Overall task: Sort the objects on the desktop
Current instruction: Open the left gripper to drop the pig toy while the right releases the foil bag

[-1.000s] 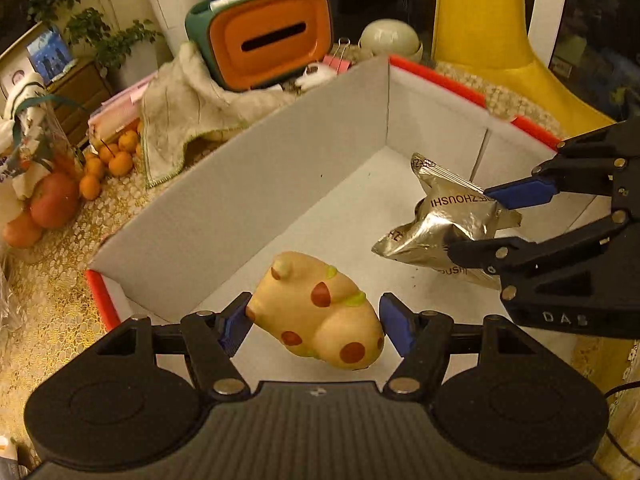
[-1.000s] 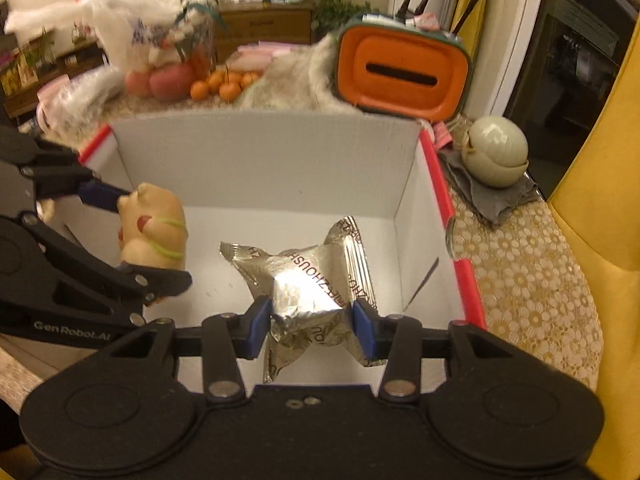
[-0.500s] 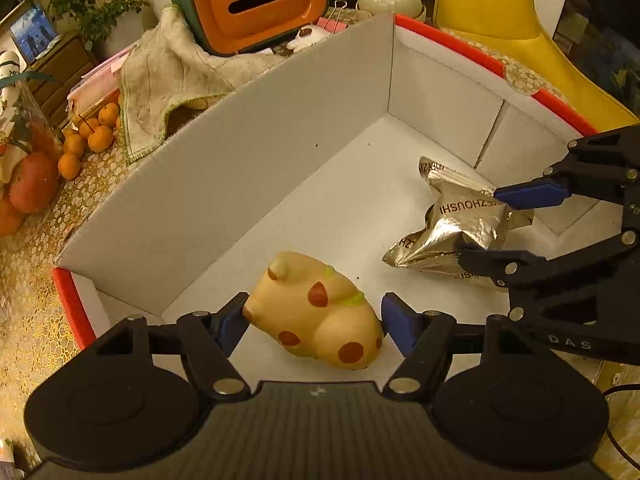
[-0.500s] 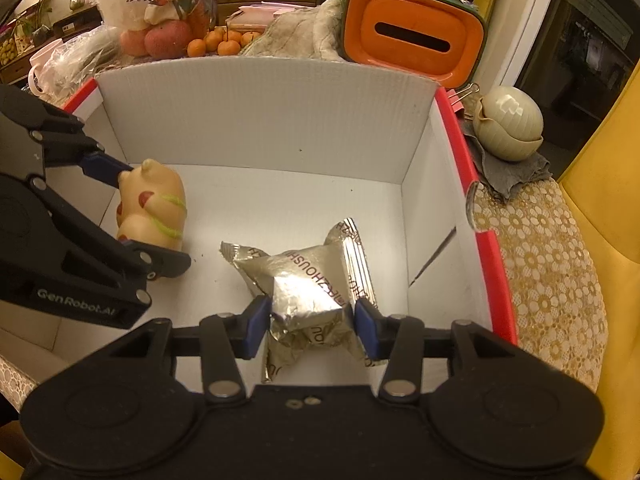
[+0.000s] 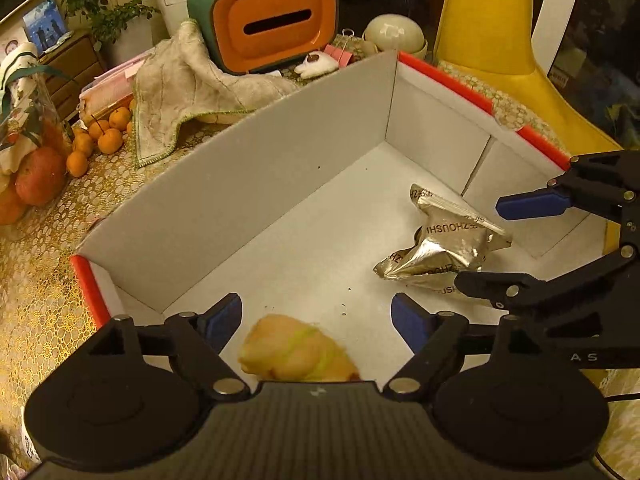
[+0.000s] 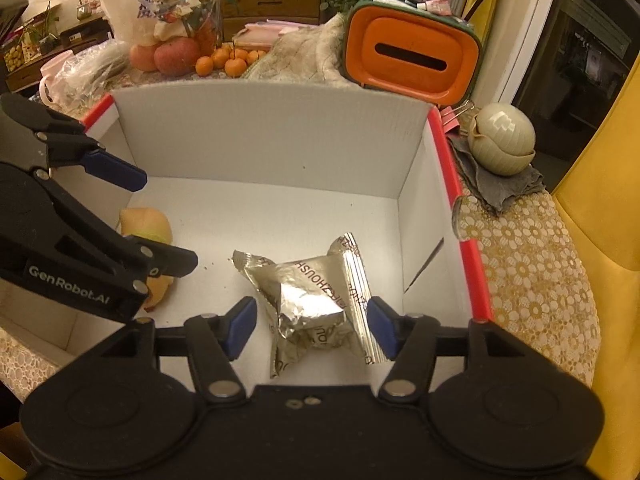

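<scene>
Your left tongs hang over the near left part of the white box, pointing down and forward into it, with the blue pads spread wide and gripping nothing. Just under them, on the box floor, lies the yellow spotted toy, tan with a green band across it, partly hidden by the tool body and touching neither pad.

Your right tongs sit low over the near right part of the box, also angled down at the floor. Their pads stand apart on either side of the silver foil packet; whether the right pad grazes the packet's edge is hard to tell. The packet is crumpled, with dark lettering, and rests on the box floor, well apart from the toy.

Beyond the far wall, on the patterned counter, stand an orange tissue box, a beige cloth, small oranges and a pale lidded bowl.
</scene>
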Available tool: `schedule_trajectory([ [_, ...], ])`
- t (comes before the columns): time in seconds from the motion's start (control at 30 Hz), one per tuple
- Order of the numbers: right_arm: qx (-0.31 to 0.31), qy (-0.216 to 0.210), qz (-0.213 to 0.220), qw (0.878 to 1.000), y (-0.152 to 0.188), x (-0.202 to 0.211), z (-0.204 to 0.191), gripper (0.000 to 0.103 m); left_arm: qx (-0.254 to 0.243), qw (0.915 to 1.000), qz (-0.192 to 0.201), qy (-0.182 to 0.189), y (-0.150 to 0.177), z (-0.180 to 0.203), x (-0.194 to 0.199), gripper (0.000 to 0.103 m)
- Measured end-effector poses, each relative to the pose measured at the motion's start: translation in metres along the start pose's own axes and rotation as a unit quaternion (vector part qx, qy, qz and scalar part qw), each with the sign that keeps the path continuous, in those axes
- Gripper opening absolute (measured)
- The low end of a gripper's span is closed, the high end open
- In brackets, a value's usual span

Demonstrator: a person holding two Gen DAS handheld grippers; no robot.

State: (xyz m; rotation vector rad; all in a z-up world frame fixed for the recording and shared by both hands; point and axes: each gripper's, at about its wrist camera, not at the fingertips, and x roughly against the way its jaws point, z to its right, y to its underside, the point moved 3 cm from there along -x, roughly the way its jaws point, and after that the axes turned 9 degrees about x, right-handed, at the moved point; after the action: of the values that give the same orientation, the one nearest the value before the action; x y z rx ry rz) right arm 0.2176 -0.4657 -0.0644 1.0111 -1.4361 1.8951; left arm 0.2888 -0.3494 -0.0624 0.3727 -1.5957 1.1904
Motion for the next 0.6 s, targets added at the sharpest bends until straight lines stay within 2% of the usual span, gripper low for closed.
schedule_trajectory([
  [0.37,-0.008,0.009,0.031,0.999,-0.001,0.037,-0.002,0.066,0.015,0.9991,0.036,0.019,0.008,0.003,0.044,0.082],
  [0.6,-0.008,0.008,0.044,0.999,0.001,0.059,-0.012,0.066,0.014,0.9976,0.067,0.01,0.023,0.002,0.079,0.082],
])
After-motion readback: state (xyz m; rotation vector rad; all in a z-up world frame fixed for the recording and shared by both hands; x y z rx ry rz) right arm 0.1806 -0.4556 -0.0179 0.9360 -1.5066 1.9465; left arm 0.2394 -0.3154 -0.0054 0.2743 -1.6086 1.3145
